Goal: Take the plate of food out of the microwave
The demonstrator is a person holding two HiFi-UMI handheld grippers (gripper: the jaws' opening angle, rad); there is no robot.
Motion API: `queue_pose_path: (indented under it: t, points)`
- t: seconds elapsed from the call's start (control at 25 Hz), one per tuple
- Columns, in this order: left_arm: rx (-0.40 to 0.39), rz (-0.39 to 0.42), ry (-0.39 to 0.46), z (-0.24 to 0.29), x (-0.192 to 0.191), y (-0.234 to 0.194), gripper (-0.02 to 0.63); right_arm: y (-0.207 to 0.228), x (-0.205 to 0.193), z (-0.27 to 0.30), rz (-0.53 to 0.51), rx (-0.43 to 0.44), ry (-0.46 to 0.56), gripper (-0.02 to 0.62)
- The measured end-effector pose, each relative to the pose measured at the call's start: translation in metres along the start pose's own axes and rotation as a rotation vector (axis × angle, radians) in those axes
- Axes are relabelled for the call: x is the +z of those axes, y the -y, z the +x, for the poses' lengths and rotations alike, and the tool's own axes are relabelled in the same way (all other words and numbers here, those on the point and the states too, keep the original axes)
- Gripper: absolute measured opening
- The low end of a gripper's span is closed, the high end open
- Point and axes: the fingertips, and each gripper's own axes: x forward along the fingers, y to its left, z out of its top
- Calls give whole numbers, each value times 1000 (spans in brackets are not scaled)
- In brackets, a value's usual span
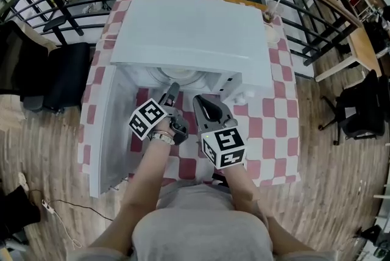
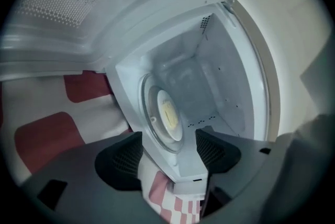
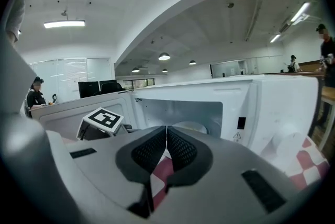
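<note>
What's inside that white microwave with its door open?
A white plate with pale yellow food sits on the glass turntable. In the head view, the top of the microwave covers most of it.

The microwave (image 1: 192, 28) stands wide open straight ahead of the left hand-held gripper (image 1: 172, 90), and its open door (image 1: 103, 132) walls off the left side.

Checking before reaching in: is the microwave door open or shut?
Open. The door stands swung out leftward, and the left gripper view looks straight into the cavity at the plate inside.
</note>
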Motion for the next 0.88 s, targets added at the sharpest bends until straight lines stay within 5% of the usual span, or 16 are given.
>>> queue_pose_path:
  t: [0.88]
  points:
    - [257,-214,-13,54,1,-47,318,20,-22,15,27,-13,-65,26]
